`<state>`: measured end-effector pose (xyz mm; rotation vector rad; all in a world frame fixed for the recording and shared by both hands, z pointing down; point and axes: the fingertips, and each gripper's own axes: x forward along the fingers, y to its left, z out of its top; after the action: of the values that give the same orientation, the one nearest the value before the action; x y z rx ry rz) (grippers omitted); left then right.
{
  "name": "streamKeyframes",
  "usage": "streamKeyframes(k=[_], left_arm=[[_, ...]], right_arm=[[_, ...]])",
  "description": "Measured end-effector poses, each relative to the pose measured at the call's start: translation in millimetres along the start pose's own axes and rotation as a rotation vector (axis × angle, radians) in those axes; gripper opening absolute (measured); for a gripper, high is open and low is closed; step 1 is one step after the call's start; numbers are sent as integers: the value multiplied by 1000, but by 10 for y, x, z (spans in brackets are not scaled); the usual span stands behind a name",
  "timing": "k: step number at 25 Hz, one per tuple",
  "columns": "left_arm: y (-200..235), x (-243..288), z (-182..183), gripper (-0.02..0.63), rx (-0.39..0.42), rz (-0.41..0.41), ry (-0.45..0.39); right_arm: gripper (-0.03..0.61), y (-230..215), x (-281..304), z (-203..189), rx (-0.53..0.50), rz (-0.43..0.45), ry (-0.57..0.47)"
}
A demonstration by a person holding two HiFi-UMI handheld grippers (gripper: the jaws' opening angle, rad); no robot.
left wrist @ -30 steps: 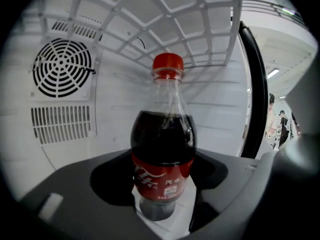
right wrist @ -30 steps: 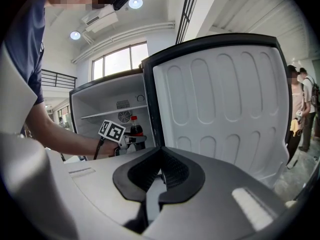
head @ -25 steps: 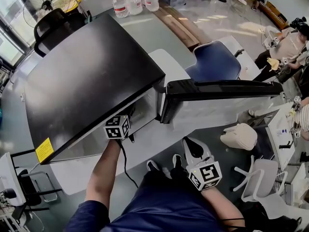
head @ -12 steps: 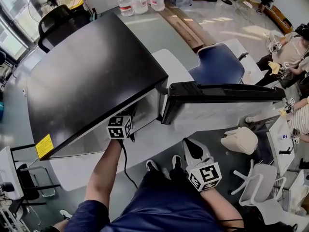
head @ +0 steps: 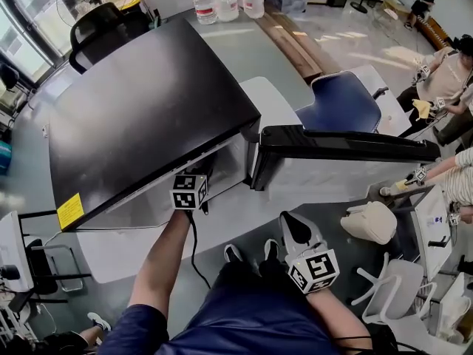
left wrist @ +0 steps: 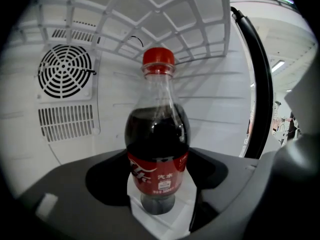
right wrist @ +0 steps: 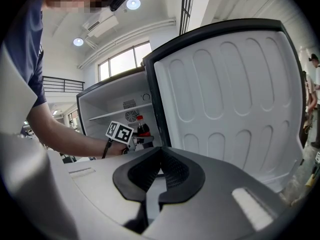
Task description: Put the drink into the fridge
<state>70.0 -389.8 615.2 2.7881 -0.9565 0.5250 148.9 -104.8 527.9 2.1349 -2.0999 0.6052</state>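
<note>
I hold my left gripper inside the open fridge, my forearm reaching in under its black top. Its jaws are pinched on a cola bottle at the red label, one dark pad against each side. The bottle stands upright in the fridge compartment, its red cap on and dark drink filling it to the shoulder. Its narrow base is over the white floor of the fridge, though I cannot tell whether it touches that floor. On the fridge's back wall, to the left of the bottle, is a round fan grille with a slotted vent below it. A white wire shelf spans the fridge above the cap.

The fridge door is swung wide open at the fridge's right side, and its moulded white inner lining faces my right gripper. I keep that right gripper outside the fridge, in front of the open door and low by my lap. Its jaws are pressed together with nothing between them.

Beyond the fridge door stands a blue chair. Past the fridge's far end several large water jugs stand on the floor.
</note>
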Motion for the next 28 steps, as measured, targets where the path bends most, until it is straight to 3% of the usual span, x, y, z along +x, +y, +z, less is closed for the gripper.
streamKeyframes(k=[13,28], left_arm=[[-63,-486,-11,324,-47,71,-20],[-591,-1303,183,319,-104,74,-102]], right_arm=[[6,113,52,71,-24,105,-13],[6,129,203,367,-76,209,-84]])
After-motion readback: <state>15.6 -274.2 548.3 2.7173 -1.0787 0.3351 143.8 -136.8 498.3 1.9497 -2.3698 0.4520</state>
